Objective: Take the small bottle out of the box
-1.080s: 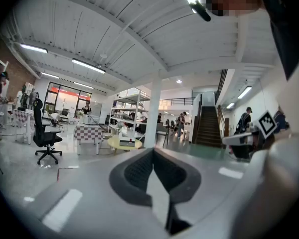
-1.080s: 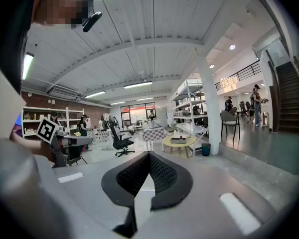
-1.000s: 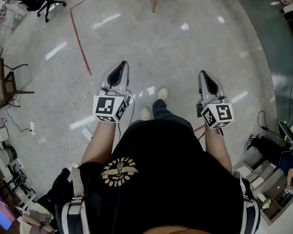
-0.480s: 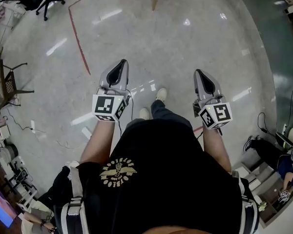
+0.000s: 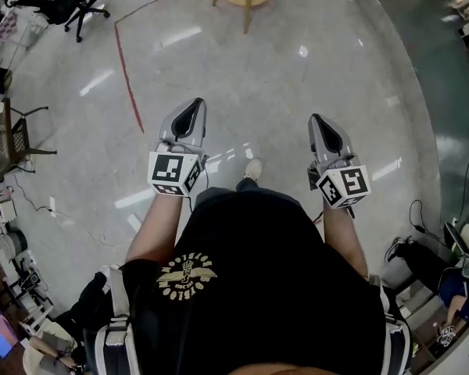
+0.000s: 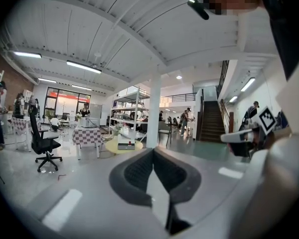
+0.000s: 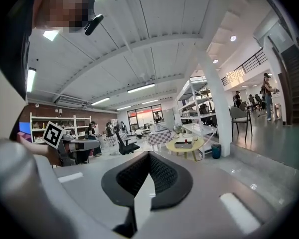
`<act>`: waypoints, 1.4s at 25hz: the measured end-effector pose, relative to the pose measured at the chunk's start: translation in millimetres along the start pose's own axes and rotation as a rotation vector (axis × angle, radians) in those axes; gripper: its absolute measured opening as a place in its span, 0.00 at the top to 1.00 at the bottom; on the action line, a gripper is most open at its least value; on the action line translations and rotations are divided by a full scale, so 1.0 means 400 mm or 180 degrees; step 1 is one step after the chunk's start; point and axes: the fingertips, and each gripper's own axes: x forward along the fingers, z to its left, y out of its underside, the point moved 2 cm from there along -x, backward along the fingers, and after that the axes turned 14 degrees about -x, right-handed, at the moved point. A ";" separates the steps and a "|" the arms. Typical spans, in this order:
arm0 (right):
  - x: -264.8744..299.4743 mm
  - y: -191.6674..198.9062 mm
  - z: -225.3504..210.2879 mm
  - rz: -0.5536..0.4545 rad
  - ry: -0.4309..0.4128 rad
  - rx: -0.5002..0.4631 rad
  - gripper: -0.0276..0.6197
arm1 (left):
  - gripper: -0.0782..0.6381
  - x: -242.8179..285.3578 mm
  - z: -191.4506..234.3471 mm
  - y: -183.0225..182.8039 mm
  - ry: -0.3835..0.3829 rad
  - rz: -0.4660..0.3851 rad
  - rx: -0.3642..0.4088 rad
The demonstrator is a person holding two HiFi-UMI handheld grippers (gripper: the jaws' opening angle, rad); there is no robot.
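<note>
"Two claws, and both clenched?"

"Yes. The left claw [image 5: 193, 104] and the right claw [image 5: 316, 119] each have their jaws pressed together on nothing. Both point toward the round yellow desk [image 7: 181, 149] and hang well short of it, over the floor [image 5: 250, 69]."

"And the thing to be taken out?"

"A grey box [image 7: 183, 144] sits on that desk, with a small red-topped thing [image 7: 185, 141] at its top. It is too small to say whether that is the bottle."

grey box [image 7: 184, 145] on far round yellow table [image 7: 197, 143]; red-topped bottle [image 7: 185, 141] upright inside
</note>
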 end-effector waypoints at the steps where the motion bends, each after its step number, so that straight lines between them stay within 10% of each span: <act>1: 0.000 0.001 -0.019 -0.0021 -0.0013 0.0001 0.95 | 0.89 0.012 -0.012 -0.005 -0.0012 -0.0021 0.0023; 35: 0.199 0.105 -0.161 0.0361 -0.0306 0.0281 0.95 | 0.89 0.230 0.009 0.052 -0.0152 0.0303 -0.0118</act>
